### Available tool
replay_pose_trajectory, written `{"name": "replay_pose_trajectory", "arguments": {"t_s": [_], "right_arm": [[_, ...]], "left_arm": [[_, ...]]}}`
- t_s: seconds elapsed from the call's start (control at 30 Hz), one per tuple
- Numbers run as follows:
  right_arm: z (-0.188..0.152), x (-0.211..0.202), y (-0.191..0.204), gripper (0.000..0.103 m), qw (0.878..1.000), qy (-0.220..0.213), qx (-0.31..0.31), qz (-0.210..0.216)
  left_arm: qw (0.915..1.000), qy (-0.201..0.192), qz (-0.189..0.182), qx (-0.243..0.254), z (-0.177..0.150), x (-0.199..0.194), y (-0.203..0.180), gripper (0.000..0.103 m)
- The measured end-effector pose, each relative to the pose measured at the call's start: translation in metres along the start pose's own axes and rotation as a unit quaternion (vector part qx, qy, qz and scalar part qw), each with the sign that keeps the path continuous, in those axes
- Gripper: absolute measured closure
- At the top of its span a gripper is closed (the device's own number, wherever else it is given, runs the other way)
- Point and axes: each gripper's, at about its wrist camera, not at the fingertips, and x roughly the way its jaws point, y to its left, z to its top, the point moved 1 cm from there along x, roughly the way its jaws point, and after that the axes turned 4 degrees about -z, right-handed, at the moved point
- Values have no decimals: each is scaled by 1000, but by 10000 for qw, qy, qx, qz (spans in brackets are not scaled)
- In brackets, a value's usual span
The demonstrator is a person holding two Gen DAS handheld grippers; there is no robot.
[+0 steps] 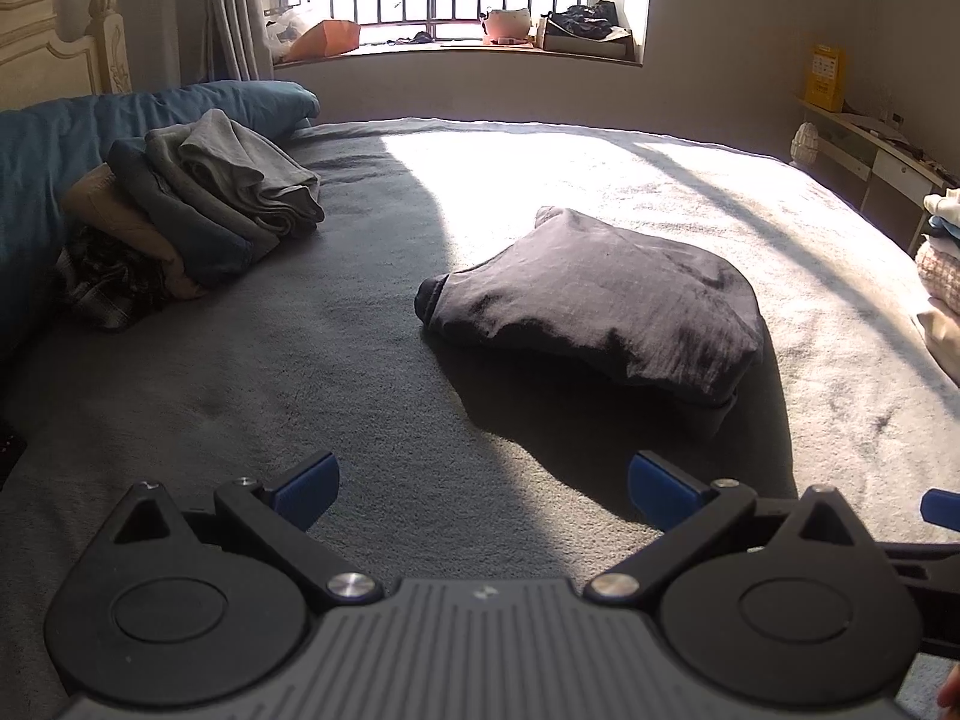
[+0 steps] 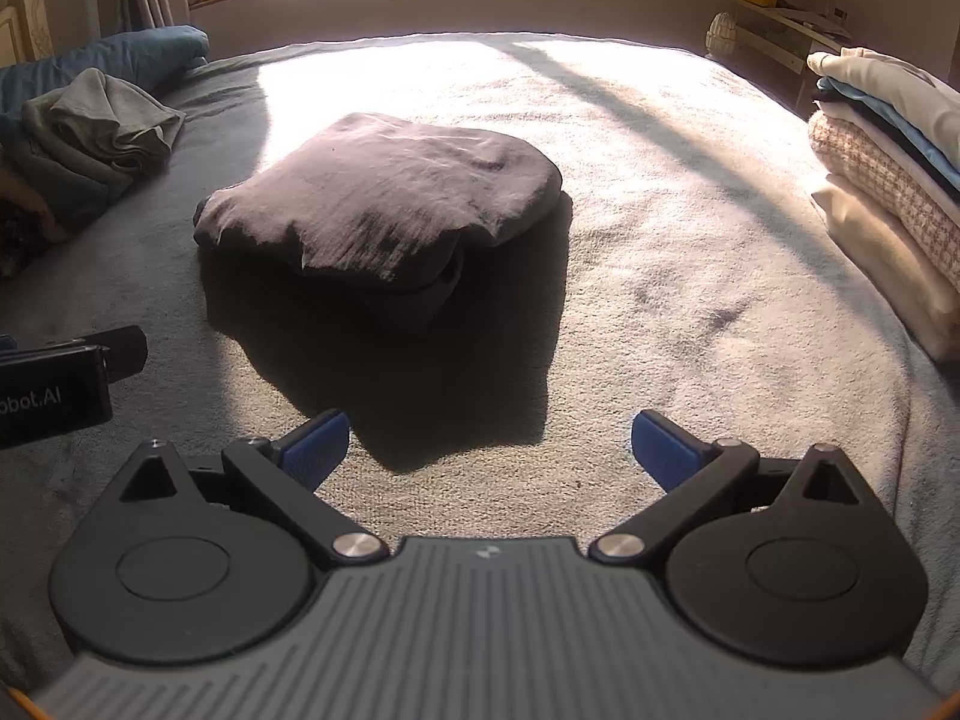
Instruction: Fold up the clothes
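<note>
Dark folded garment (image 1: 594,300) mid-bed (image 1: 360,360), left gripper (image 1: 483,489) and right gripper (image 2: 489,447) near it, fingers wide, empty.

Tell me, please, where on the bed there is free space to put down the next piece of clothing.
Bare grey blanket lies between the folded dark grey garment and the light-coloured stack of folded clothes. Another free strip lies between that garment and both open grippers, left gripper and right gripper. The side by the blue pillow is crowded with the loose clothes pile.
</note>
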Motion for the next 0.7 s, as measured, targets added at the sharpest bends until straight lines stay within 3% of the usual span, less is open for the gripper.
{"name": "replay_pose_trajectory", "arguments": {"t_s": [0.7], "right_arm": [[0, 1, 0, 2, 10000, 51, 37, -3]], "left_arm": [[10000, 35, 38, -36, -2, 1, 1, 0]]}}
